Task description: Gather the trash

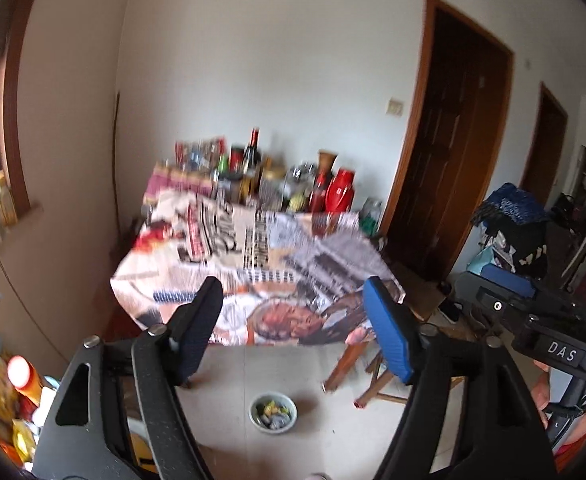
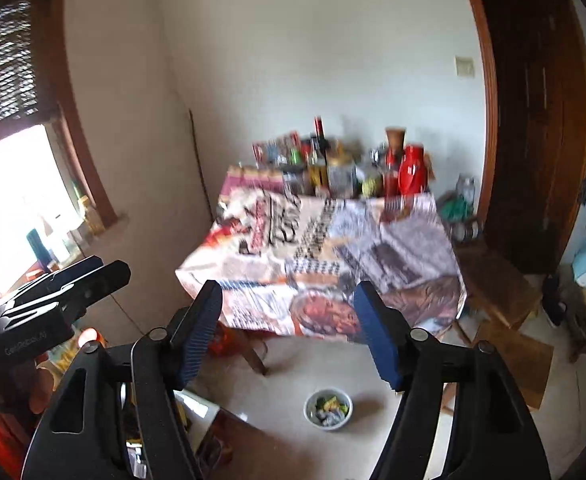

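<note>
Fingers [image 1: 205, 320] of the left gripper [image 1: 297, 328] stand spread with nothing between them, and so do the fingers [image 2: 201, 324] of the right gripper [image 2: 293, 332]; both tools are raised high and tilt down over the floor. Below them a small bowl [image 1: 273, 413] of crumpled wrappers sits alone on the pale floor tiles [image 1: 277, 372], with open floor all round it. Just beyond stands the table [image 1: 253, 256] under a printed cloth, its near edge overhanging wooden legs; bottles and jars [image 1: 253, 172] crowd its far edge against the wall. A low wooden stool [image 1: 377, 376] stands near the table's near right corner. Dark doors [image 1: 453, 140] line the right wall; a window [image 2: 21, 200] lights the left. In the right wrist view the left gripper [image 2: 93, 276] shows at the left edge.
</note>
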A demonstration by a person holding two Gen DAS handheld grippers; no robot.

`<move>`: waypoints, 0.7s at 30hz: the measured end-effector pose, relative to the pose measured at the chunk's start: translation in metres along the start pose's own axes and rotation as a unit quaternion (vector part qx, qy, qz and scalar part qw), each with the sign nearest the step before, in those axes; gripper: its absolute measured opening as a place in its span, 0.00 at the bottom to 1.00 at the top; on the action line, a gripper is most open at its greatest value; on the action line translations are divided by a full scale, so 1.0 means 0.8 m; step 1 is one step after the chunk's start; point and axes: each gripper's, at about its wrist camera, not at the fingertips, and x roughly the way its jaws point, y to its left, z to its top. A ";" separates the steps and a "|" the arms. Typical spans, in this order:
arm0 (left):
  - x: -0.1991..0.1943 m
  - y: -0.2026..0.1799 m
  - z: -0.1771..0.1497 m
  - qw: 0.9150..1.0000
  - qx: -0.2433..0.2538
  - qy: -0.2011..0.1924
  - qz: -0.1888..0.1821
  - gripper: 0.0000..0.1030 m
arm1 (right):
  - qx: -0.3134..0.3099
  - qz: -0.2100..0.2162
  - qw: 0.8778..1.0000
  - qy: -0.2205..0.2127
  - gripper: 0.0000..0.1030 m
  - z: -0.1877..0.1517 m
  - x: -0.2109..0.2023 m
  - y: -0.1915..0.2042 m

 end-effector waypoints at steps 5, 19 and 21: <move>-0.048 -0.004 -0.002 1.000 0.003 -0.015 -0.012 0.70 | -0.030 -0.023 0.998 -0.047 0.74 -0.001 -0.054 0.030; -0.095 0.010 -0.016 1.000 -0.012 -0.024 0.005 0.70 | -0.033 -0.001 0.998 -0.051 0.74 -0.011 -0.081 0.046; -0.097 0.010 -0.018 1.000 -0.011 -0.022 0.007 0.70 | -0.033 0.001 0.998 -0.049 0.74 -0.014 -0.084 0.048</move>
